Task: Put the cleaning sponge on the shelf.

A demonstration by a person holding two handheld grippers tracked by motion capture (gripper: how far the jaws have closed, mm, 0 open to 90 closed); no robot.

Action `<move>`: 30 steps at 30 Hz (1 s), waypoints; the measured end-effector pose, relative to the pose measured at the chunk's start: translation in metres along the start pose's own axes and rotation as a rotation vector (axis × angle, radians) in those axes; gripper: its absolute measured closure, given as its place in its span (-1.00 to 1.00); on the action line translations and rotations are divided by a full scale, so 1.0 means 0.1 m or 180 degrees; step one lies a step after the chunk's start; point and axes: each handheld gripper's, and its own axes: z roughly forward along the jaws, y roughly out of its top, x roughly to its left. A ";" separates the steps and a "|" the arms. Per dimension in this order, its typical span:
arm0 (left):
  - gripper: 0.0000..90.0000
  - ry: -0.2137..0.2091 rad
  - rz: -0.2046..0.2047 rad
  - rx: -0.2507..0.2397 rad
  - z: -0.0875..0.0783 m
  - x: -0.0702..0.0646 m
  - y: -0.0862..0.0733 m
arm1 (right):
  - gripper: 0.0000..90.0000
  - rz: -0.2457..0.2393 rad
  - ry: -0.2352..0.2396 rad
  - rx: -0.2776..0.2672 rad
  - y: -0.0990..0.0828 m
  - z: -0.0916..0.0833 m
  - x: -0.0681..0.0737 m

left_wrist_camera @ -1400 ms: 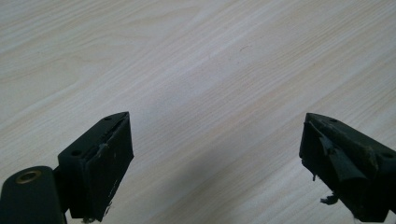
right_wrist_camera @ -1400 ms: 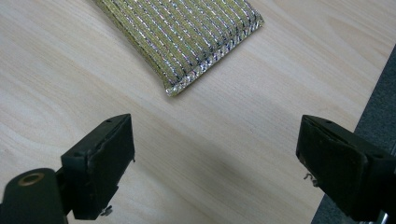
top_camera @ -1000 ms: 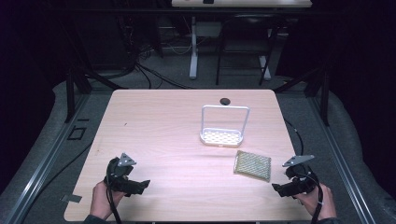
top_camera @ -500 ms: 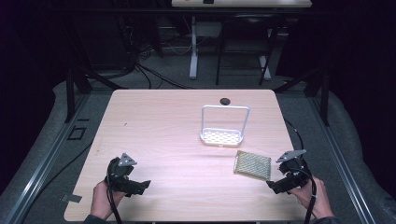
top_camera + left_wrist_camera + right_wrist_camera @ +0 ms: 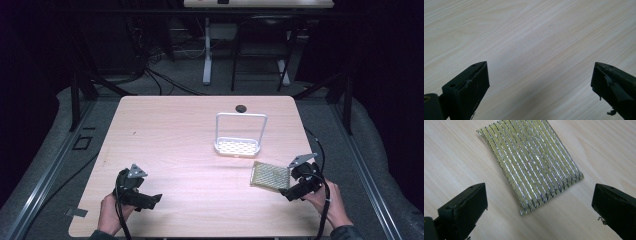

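Progress is at the very beginning, as I judge it: nothing is picked up yet, and the whole carrying work is left for you. Nearest to you, your left gripper (image 5: 150,200) rests low over the bare wood at the near left of the desk (image 5: 170,135), with its jaws spread wide and nothing between them; in the left gripper view you see the plain wood grain under it. On the near right, your right gripper (image 5: 291,191) is also released, with the jaws wide apart, and it points at the scouring pad (image 5: 270,175), which lies flat on the desk just in front of it. In the right gripper view the pad (image 5: 531,165) sits ahead of the two jaws and between their lines, but it is not touched on either side. The pad is a flat rectangle, yellow-green, with many shiny silver ridges running along its length; it looks soft and thin, so I think you must close on its near short edge with care. A little farther, near the middle of the desk, stands a white holder (image 5: 239,137) with a perforated base and a tall wire frame, and it is empty. Probably the pad should go there. Farthest, near the back edge, a small black round thing (image 5: 241,108) lies apart from the rest.
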 end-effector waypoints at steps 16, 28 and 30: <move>-0.97 0.0013 -0.0001 0.0004 0.01 0.00 0.00 | -1.00 -0.0478 0.0227 0.0215 0.35 0.39 -0.05; -0.97 0.0013 0.0003 0.0015 0.01 0.00 0.00 | -0.92 -0.0593 0.0261 0.0363 0.36 0.55 -0.07; -0.97 0.0014 0.0002 0.0008 0.01 -0.01 0.00 | -0.86 -0.0645 0.0199 0.0401 0.35 0.55 -0.05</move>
